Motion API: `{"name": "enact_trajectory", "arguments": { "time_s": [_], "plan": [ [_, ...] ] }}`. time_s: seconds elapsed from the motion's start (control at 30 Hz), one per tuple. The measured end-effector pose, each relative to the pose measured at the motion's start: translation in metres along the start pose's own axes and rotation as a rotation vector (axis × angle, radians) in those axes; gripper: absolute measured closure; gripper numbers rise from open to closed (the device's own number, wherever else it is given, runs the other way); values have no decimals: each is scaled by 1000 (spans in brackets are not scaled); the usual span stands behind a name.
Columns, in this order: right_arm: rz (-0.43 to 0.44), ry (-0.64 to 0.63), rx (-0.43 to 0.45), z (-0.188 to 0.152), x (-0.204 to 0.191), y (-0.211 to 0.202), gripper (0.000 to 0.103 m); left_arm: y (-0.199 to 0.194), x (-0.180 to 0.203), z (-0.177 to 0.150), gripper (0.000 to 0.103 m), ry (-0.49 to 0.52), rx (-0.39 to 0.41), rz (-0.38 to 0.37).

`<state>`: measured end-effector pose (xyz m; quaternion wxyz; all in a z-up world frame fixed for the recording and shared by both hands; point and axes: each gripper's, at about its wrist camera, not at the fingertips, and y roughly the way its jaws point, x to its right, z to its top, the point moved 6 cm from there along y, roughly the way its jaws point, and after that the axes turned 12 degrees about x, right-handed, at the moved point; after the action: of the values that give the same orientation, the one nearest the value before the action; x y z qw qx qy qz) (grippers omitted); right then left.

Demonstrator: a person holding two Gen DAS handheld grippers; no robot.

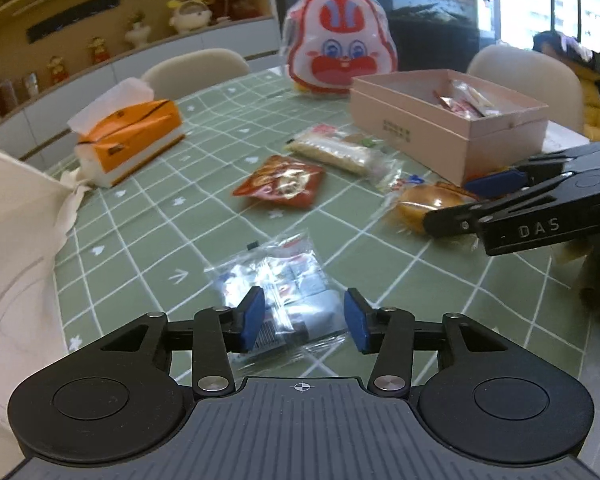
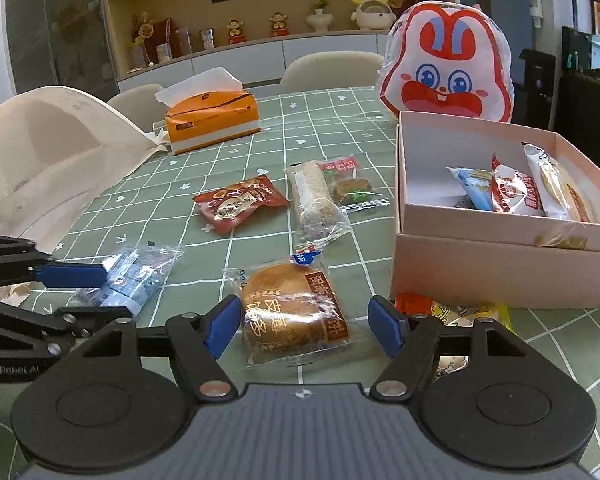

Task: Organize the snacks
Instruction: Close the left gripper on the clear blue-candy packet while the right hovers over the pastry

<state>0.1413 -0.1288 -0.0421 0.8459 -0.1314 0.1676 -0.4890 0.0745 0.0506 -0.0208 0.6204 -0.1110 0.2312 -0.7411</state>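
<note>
R gripper [image 2: 305, 330] is wide open, holds nothing; the round golden cake in clear wrap [image 2: 294, 312] lies right between its pads, low centre. L gripper [image 1: 304, 320] is open too, over the clear bag of blue sweets [image 1: 278, 284]. Pink cardboard box [image 2: 500, 264] waits at right.

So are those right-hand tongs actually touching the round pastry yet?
Apart. In the right wrist view, the right tongs stand open around the wrapped round pastry, with green tablecloth visible between each blue pad and the wrapper.
</note>
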Motion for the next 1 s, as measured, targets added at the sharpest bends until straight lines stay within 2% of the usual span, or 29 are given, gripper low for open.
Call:
{"name": "enact_trajectory", "arguments": {
  "time_s": [0.07, 0.2, 0.23, 0.3, 0.37, 0.5, 0.73, 0.87, 1.0],
  "plan": [
    [-3, 2, -1, 0, 0, 0, 31, 0, -3, 1, 50, -32, 3, -19],
    [-7, 11, -5, -1, 2, 0, 30, 6, 3, 5, 25, -66, -5, -77],
    [-8, 14, -6, -1, 3, 0, 29, 8, 5, 6, 22, -73, -8, -87],
    [-11, 20, -12, -2, 4, 0, 28, 10, 4, 7, 24, -91, -4, -68],
    [-10, 32, -19, -2, 6, 1, 27, 11, -2, 8, 27, -104, 4, -20],
    [-14, 38, -24, -3, 6, 0, 26, 14, -19, 5, 27, -114, -12, 69],
    [-17, 34, -25, -4, 6, 0, 25, 9, -41, -5, 25, -168, -22, 99],
    [-20, 21, -28, -6, 4, 0, 24, 9, -52, -11, 23, -258, -26, 74],
    [-13, 14, -35, -6, 2, 1, 21, 16, -46, -8, 21, -234, -23, 74]
  ]
}}
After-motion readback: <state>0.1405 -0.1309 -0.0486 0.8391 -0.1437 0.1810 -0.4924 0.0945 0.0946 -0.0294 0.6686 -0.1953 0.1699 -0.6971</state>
